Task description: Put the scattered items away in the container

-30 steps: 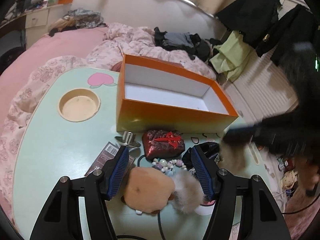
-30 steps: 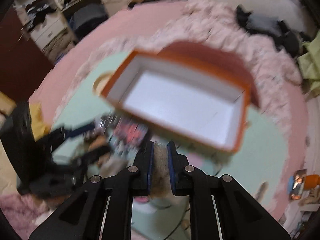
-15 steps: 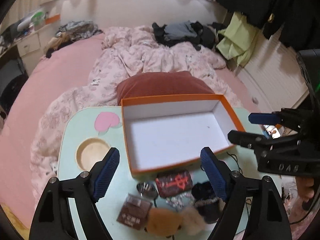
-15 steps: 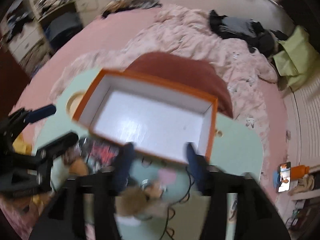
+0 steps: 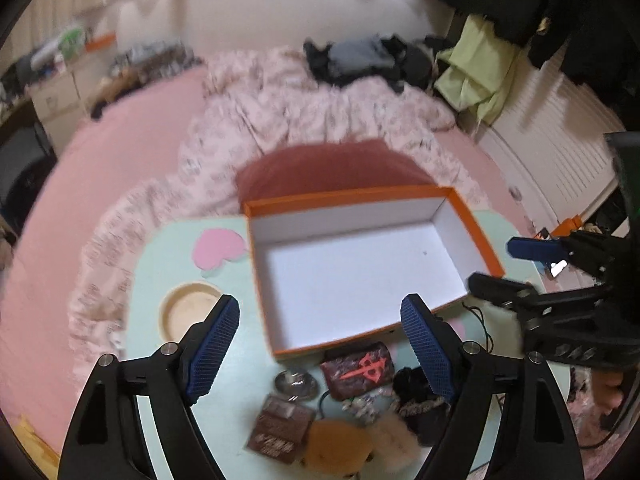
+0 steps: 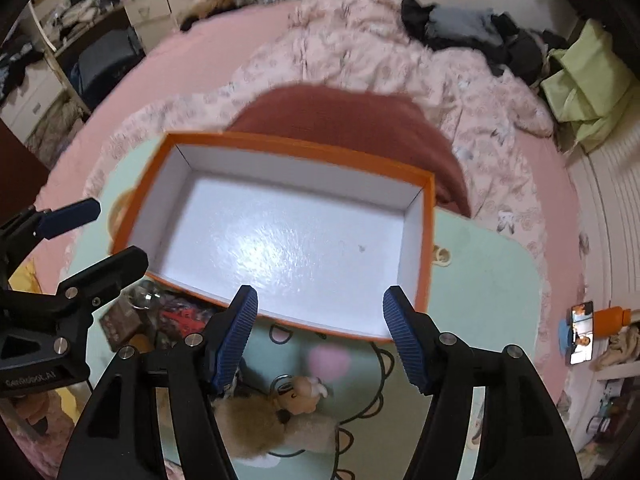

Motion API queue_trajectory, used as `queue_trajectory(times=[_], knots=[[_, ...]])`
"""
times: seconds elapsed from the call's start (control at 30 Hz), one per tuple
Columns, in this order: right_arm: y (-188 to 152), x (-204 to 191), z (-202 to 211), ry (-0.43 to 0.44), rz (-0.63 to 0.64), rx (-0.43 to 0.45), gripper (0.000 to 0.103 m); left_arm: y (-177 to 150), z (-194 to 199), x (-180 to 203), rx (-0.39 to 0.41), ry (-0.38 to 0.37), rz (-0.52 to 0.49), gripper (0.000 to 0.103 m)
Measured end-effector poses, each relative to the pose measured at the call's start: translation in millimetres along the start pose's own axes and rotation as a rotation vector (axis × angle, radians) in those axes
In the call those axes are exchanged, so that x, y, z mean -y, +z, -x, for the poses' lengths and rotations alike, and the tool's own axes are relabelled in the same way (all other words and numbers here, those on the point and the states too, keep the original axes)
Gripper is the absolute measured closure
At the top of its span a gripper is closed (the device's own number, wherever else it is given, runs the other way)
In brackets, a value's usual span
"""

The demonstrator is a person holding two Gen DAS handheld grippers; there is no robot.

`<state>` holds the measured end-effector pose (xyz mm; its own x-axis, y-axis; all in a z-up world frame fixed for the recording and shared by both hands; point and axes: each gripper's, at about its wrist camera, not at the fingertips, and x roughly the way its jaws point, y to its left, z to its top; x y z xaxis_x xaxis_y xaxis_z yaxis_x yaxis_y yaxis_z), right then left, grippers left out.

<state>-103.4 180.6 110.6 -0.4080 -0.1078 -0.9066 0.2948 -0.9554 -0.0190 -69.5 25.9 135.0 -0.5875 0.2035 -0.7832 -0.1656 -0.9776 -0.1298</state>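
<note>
Box: rectangular orange cardboard box [image 6: 427, 240] with glossy white inside, on the mint tabletop [image 6: 488, 280], just beyond both pairs of jaws.
Left gripper [image 5: 320, 344]: ribbed blue pads spread wide, nothing between them.
Right gripper [image 6: 320, 332]: jaws apart, gripping nothing.
Scattered items: below the left jaws lie a dark red tin [image 5: 358, 370], a brown packet [image 5: 280, 428], a round metal piece [image 5: 295, 382] and a tan fluffy plush [image 5: 340, 448].
Plush toy [image 6: 276, 412]: furry beige, under the right jaws.
</note>
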Motion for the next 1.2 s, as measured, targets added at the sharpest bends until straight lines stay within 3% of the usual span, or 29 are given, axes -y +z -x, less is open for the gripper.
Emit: queue_trajectory(times=[0.1,0.17,0.3,0.43,0.53,0.6,0.67,0.8,0.9,1.03,1.2], knots=[[-20.2,-3.3,37.7,0.040,-0.015,0.112,0.037,-21.2,31.1,-5.2,0.062,0.017,0.011,0.020],[-44.4,-7.5,56.7,0.102,-0.021,0.176,0.037,-45.1,43.3,-6.2,0.079,-0.011,0.008,0.019],[-101.6,-18.2,50.3,0.208,-0.022,0.179,0.036,-104.8,36.6,-4.2,0.042,-0.041,0.037,0.018],[-159.3,-24.7,18.1,0.238,-0.152,0.200,0.036,-147.6,9.3,14.0,0.041,0.068,0.010,0.018],[-180.5,-39.4,1.3,0.181,-0.157,0.221,0.036,-163.3,-6.4,21.4,0.042,0.145,0.003,0.018],[-183.0,-49.3,-11.6,0.114,-0.119,0.188,0.036,-170.4,-12.9,23.7,0.041,0.200,0.003,0.018],[-182.3,-48.8,-21.9,0.124,-0.125,0.144,0.036,-175.5,-18.3,20.2,0.032,0.205,0.020,0.016],[-180.7,-47.5,-29.6,0.097,-0.139,0.130,0.031,-174.8,-24.1,7.1,0.027,0.209,0.049,0.000],[-179.8,-54.0,-31.2,0.083,-0.104,0.118,0.019,-174.7,-26.3,4.9,0.048,0.205,0.047,0.000],[-178.7,-66.2,-35.7,0.020,-0.032,0.103,0.012,-175.5,-25.8,6.2,0.059,0.201,0.041,0.000],[-179.7,-66.1,-38.8,0.019,-0.021,0.099,0.004,-175.3,-25.3,5.4,0.061,0.201,0.041,0.000]])
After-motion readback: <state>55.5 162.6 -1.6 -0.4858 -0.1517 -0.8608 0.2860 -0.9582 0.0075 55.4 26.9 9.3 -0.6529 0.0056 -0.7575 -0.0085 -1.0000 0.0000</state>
